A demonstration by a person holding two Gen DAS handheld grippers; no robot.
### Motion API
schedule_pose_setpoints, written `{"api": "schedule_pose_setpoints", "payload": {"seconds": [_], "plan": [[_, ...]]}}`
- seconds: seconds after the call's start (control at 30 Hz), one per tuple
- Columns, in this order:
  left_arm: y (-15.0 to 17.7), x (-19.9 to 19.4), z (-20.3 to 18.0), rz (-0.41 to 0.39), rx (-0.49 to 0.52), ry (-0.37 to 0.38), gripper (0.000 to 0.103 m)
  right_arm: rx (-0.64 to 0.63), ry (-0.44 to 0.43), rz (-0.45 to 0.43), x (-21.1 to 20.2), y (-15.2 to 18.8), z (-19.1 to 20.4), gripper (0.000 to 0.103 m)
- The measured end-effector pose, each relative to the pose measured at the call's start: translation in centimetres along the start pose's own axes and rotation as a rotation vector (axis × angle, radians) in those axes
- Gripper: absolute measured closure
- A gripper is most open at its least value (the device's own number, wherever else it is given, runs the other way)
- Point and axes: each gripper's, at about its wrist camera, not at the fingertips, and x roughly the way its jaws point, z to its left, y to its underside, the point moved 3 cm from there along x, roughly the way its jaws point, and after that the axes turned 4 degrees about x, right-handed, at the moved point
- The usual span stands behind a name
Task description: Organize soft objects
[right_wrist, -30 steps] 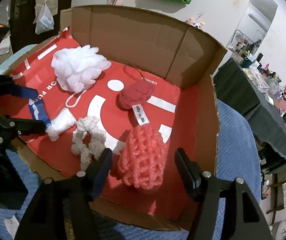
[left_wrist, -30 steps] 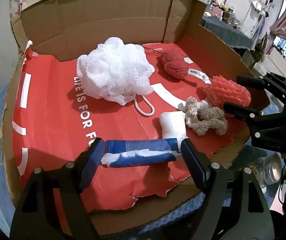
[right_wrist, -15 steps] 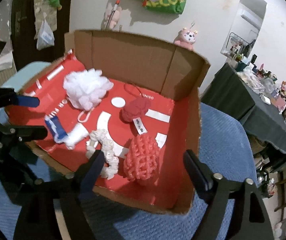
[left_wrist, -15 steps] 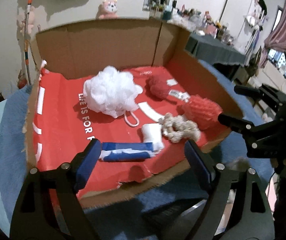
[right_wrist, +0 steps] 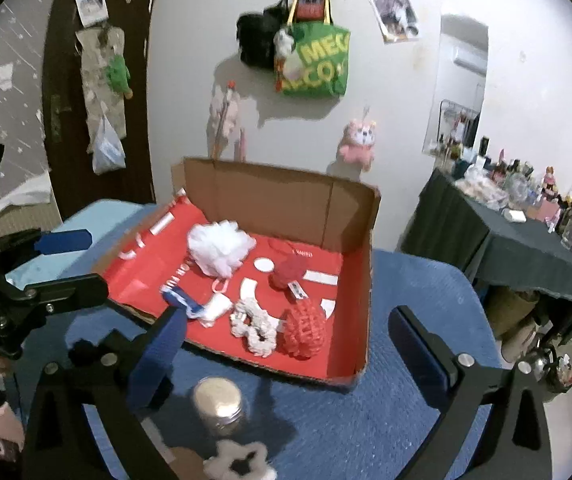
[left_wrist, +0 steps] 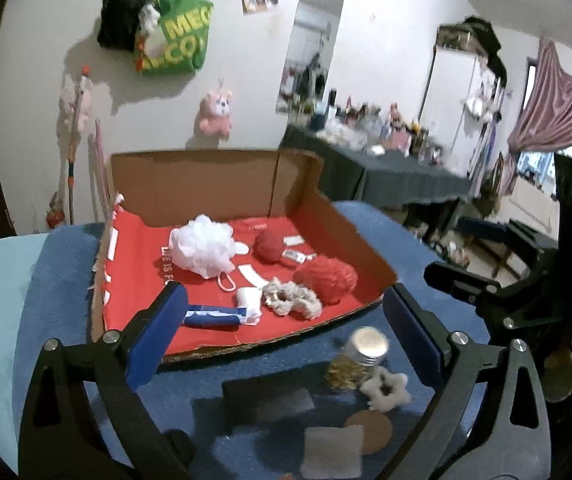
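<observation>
white pouf [left_wrist: 203,246] on red "LIFE IS F…" liner [left_wrist: 138,276] | green "MEG… ECO" bag [right_wrist: 313,62] | both grippers just spread apart, empty

Both grippers are chunky black plastic: left gripper [left_wrist: 284,326] and right gripper [right_wrist: 290,350] have blue pads [left_wrist: 158,330] and shiny silver screws [left_wrist: 457,337] at the joints.

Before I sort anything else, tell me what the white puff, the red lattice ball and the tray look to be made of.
White puff: gathered plastic mesh, probably; frilly, airy, with a cord loop.
Red lattice ball: soft knit or foam netting, matte; an open woven grid shows, exact fibre unclear.
Tray: brown corrugated cardboard, matte, with creased flaps; a glossy red printed sheet lines its floor.
</observation>
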Motion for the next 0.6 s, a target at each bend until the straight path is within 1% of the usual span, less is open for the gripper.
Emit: {"api": "schedule_pose_setpoints", "payload": {"seconds": [0.17,0.23,0.37,0.43,0.6], "plan": [[1.3,-3.4,-1.6,-0.089,-0.011,-0.064,0.003,0.02,-0.002,-0.069,-3.7,1.1,0.5,0.0],[1.9,-4.4,-2.2,-0.121,-0.002,-0.086,0.003,0.04,-0.012,-0.097,-5.2,1.9,0.7,0.0],[3.7,-6.5,-3.9,-0.18,0.02,-0.136,0.003,0.051,0.004,-0.146,-7.8,3.9,1.2,0.0],[4.6,-7.3,-4.6,-0.201,0.026,-0.154,0.0,0.054,0.015,-0.164,-8.7,4.8,1.4,0.0],[6.9,-8.3,-5.9,-0.219,0.039,-0.191,0.0,0.077,0.025,-0.213,-10.6,7.6,1.7,0.0]]}}
